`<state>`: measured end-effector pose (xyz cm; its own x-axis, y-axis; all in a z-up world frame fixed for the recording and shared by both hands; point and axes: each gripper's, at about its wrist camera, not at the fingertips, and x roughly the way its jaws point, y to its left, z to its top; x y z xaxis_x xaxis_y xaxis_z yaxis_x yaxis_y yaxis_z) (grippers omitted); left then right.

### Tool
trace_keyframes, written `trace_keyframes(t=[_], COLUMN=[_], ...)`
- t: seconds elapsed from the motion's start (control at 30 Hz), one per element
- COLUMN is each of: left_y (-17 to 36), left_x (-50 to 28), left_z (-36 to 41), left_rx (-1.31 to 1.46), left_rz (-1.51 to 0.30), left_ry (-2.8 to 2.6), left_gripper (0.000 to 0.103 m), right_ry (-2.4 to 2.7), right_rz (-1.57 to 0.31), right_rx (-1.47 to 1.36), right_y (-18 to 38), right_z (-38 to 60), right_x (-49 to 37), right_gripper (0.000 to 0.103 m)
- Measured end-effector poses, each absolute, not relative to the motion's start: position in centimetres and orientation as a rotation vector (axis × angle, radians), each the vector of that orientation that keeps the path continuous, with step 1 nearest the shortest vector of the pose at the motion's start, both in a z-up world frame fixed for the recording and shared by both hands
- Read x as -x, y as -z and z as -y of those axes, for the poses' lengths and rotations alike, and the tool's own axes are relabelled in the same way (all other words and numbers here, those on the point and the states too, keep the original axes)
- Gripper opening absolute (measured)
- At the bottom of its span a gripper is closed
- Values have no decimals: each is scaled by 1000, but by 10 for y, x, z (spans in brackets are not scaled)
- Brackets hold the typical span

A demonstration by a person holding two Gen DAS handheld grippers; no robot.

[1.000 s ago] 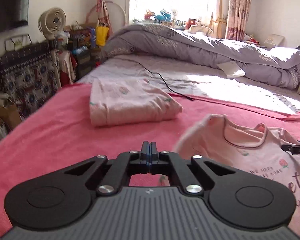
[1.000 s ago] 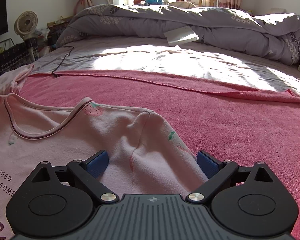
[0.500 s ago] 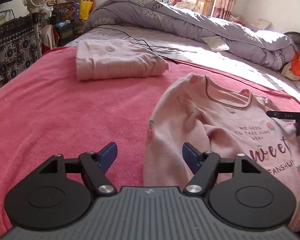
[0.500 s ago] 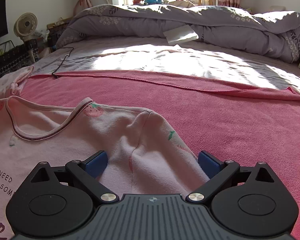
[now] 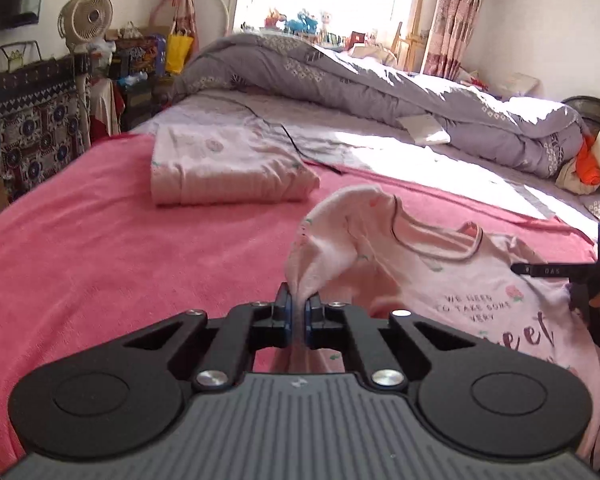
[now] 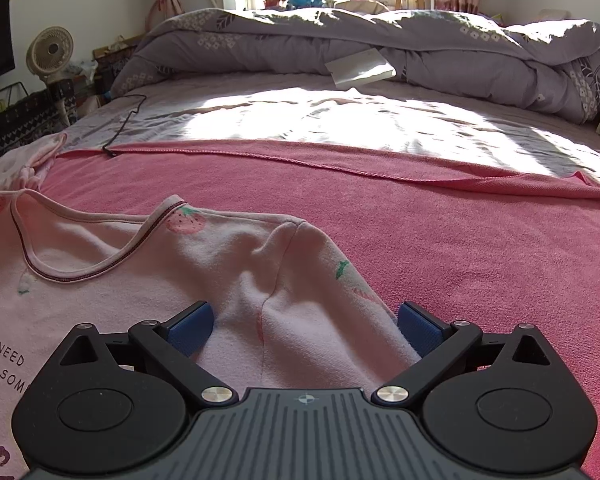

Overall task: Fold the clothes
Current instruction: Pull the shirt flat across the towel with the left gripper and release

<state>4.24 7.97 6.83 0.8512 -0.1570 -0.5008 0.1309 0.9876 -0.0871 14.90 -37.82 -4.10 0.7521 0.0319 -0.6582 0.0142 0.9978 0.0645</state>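
A pink sweatshirt [image 5: 452, 280] with strawberry prints and dark lettering lies on the pink blanket [image 5: 120, 240]. My left gripper [image 5: 298, 316] is shut on its left sleeve and lifts that fabric into a peak. In the right wrist view the sweatshirt [image 6: 148, 280] lies spread, and my right gripper [image 6: 304, 324] is open, its blue pads [image 6: 190, 322] either side of the right sleeve, not closed on it. The right gripper also shows at the right edge of the left wrist view [image 5: 596, 268].
A folded pink garment [image 5: 224, 168] lies on the blanket further back. A black cable [image 5: 300, 148] runs across the grey sheet. A rumpled grey duvet [image 6: 380, 48] and a white paper [image 6: 360, 68] lie beyond. Clutter and a fan [image 5: 86, 20] stand at the left.
My left gripper was shut and empty, then opened beside the left sleeve, and is now shut on it with the fabric lifted. My right gripper has stayed open over the right sleeve.
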Motion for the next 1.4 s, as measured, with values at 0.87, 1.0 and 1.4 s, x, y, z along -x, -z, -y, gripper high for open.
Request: trace_keyframes(t=[0.87,1.0,1.4], left_y=[-20,15,10], left_x=[-159,-167,-148], left_z=[-110,-117,-115], left_rx=[-236,-169,-129], left_rz=[-783,-774,-732], left_ry=[-222,-230,-278], left_gripper=[96,103,103], right_ry=[-21,-10,-7], right_rz=[-713,-723,-726], right_rx=[-99,-70,-68], right_y=[40,41,42], right_z=[380,376,373], right_x=[-147,-149,-149], right_gripper=[102,103,103])
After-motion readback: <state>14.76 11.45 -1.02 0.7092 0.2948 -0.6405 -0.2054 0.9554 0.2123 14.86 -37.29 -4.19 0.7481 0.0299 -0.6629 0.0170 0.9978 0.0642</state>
